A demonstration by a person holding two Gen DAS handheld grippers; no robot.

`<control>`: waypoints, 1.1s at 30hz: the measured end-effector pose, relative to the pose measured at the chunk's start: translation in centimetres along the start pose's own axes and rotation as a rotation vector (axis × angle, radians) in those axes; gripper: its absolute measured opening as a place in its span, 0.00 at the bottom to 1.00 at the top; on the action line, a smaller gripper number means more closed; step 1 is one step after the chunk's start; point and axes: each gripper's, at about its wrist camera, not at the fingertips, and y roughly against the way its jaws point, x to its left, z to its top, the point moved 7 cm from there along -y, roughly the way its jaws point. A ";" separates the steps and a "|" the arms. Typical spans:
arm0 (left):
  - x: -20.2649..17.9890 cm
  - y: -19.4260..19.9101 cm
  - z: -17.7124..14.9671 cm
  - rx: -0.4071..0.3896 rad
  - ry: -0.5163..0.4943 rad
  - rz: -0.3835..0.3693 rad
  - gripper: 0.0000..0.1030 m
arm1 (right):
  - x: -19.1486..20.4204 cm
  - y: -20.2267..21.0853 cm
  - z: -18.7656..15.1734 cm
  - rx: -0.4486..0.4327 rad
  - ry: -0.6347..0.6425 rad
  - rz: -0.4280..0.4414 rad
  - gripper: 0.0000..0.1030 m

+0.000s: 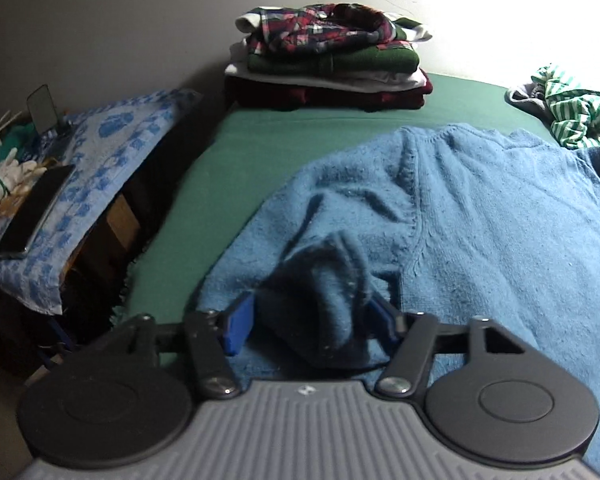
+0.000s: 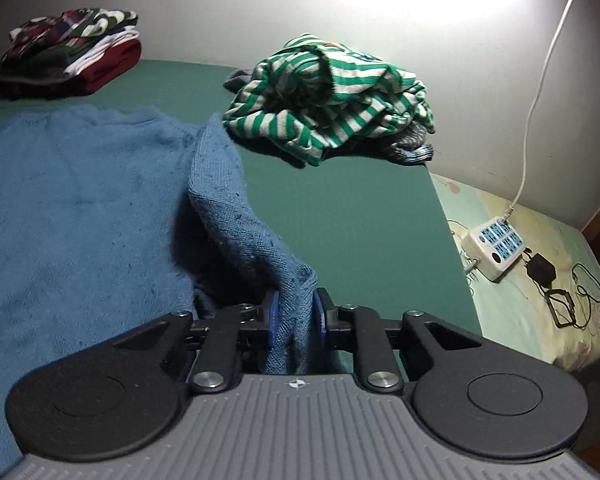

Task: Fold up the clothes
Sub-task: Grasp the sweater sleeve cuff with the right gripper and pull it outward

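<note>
At the frame's bottom centre, each claw was clamped on the blue sweater (image 1: 480, 216): the left claw (image 1: 310, 322) on a bunched fold, the right claw (image 2: 296, 320) on its edge.

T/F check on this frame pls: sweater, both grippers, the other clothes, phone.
1. The right gripper is shut on a fold of the blue sweater. True.
2. The left gripper is empty. False: a bunched part of the sweater sits between its jaws.
3. The folded stack has a plaid shirt on top. True.
4. The striped garment is neatly folded. False: it lies crumpled on the green cover.
5. The phone lies on the sweater. False: it lies on a blue patterned cloth beside the bed.
</note>
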 end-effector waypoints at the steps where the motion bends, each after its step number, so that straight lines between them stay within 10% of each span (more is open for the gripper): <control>1: -0.1 -0.1 0.1 -0.005 -0.010 0.007 0.52 | -0.3 0.2 0.0 -0.003 -0.011 -0.014 0.16; 15: 1.9 -4.8 5.0 -0.035 -0.231 0.197 0.49 | -4.3 -4.8 0.5 0.030 -0.043 -0.169 0.17; 19: 1.2 -5.1 5.6 -0.049 -0.268 0.241 0.50 | -4.1 -4.8 0.8 0.023 0.007 -0.197 0.31; 25: 1.1 0.1 4.8 -0.062 -0.261 0.154 0.59 | -5.2 3.4 0.3 0.004 -0.058 -0.081 0.59; 33: -0.7 7.2 -1.3 -0.003 -0.134 -0.040 0.67 | -0.8 8.5 -8.1 0.135 0.024 0.021 0.59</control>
